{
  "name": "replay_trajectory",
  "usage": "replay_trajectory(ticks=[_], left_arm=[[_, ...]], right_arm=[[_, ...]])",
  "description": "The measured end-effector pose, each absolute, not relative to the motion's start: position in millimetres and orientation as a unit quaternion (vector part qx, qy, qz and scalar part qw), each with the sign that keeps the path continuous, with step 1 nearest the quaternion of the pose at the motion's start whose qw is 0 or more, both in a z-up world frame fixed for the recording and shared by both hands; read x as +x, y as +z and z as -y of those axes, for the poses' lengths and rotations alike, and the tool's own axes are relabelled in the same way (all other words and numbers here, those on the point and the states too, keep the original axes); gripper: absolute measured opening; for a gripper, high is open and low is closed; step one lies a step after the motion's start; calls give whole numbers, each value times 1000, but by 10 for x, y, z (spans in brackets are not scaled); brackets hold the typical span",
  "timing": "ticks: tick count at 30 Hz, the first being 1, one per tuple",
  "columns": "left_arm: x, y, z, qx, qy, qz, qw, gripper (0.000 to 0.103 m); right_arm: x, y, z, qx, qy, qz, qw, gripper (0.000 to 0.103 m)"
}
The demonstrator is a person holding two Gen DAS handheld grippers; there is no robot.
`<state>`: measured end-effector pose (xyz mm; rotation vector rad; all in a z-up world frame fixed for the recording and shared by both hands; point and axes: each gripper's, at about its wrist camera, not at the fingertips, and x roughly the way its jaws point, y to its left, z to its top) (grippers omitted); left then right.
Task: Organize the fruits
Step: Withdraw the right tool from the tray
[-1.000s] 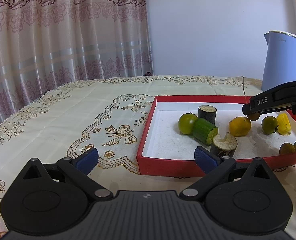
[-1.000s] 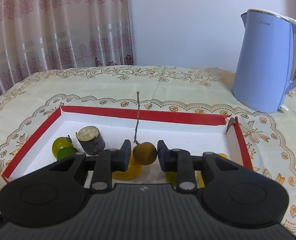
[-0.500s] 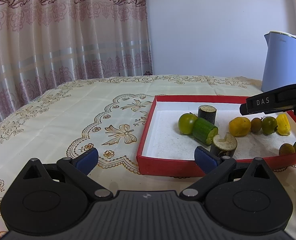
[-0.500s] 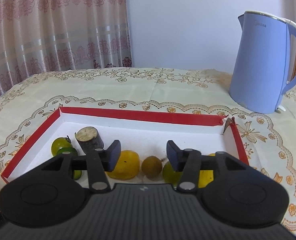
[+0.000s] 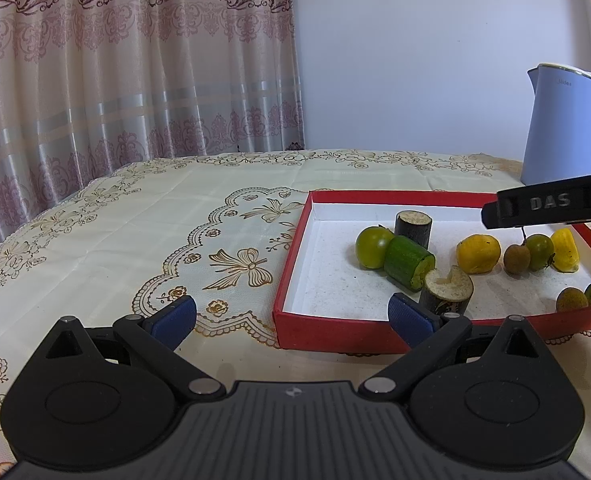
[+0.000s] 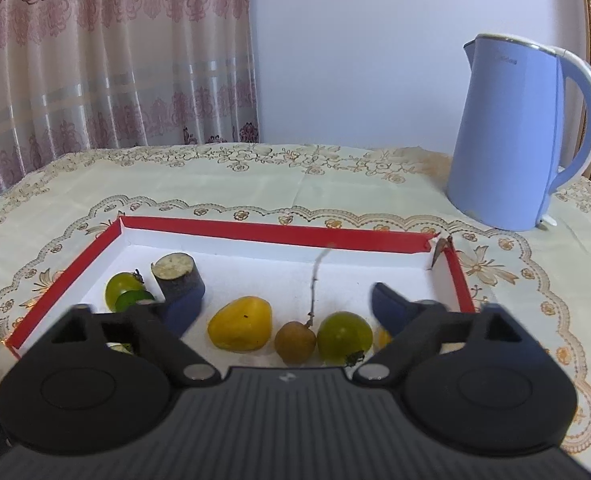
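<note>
A red tray (image 5: 335, 336) (image 6: 271, 233) with a white floor holds the fruit. A brown longan with a long stem (image 6: 295, 341) (image 5: 516, 259) lies between a yellow fruit (image 6: 240, 329) (image 5: 478, 253) and a green tomato (image 6: 344, 338) (image 5: 540, 246). My right gripper (image 6: 283, 312) is open and empty just above and behind the longan; it also shows in the left wrist view (image 5: 551, 210). My left gripper (image 5: 291, 318) is open and empty at the tray's front left corner. A cucumber piece (image 5: 409, 263), two dark stem chunks (image 5: 447, 291) (image 6: 177, 276) and another green tomato (image 5: 373, 247) lie at the tray's left.
A blue electric kettle (image 6: 511, 132) (image 5: 559, 124) stands on the tablecloth behind the tray's far right corner. Patterned curtains (image 5: 115, 80) hang behind the table. A yellow wedge (image 5: 564, 249) and two small fruits (image 5: 572, 300) lie at the tray's right end.
My right gripper opened and let go of the longan, which dropped onto the tray floor between the yellow fruit and the green tomato. The gripper then opened wider and pulled back. My left gripper stayed still.
</note>
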<state>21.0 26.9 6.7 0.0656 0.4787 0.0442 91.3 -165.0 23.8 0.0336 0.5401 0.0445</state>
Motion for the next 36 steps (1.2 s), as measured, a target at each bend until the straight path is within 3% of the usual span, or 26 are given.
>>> replay_trajectory(ticks=[17, 36], left_arm=[[190, 62, -242, 28, 2, -235, 972, 103], [18, 61, -198, 25, -3, -265, 964, 103]], right_arm=[[74, 369, 1600, 12, 7, -252, 968, 103], [-532, -19, 1560, -8, -34, -258, 966, 103]])
